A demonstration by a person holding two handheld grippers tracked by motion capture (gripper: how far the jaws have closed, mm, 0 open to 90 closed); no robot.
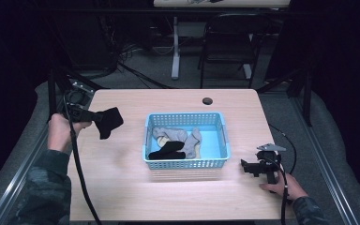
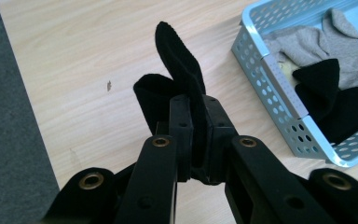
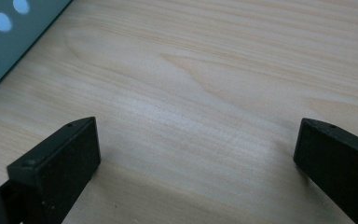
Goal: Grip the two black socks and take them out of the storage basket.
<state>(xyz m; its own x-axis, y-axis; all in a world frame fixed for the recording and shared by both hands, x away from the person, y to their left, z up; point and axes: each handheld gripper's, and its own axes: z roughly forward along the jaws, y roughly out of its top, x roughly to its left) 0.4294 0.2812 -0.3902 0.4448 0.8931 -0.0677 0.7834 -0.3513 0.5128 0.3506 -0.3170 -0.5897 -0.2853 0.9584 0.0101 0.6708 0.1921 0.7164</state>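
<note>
My left tongs (image 2: 193, 135) are clamped on a black sock (image 2: 179, 70), held above the worktop (image 1: 122, 187) left of the blue basket (image 1: 185, 163). I judge it light, limp and floppy, best pinched at a fold as now. My right tongs (image 3: 196, 154) rest wide open, holding nothing. Grey socks (image 1: 176, 137) and another black one (image 1: 168, 151) lie in the basket; nothing blocks the way.

A light wooden table (image 1: 122, 187) carries a blue perforated basket (image 1: 185, 163).
</note>
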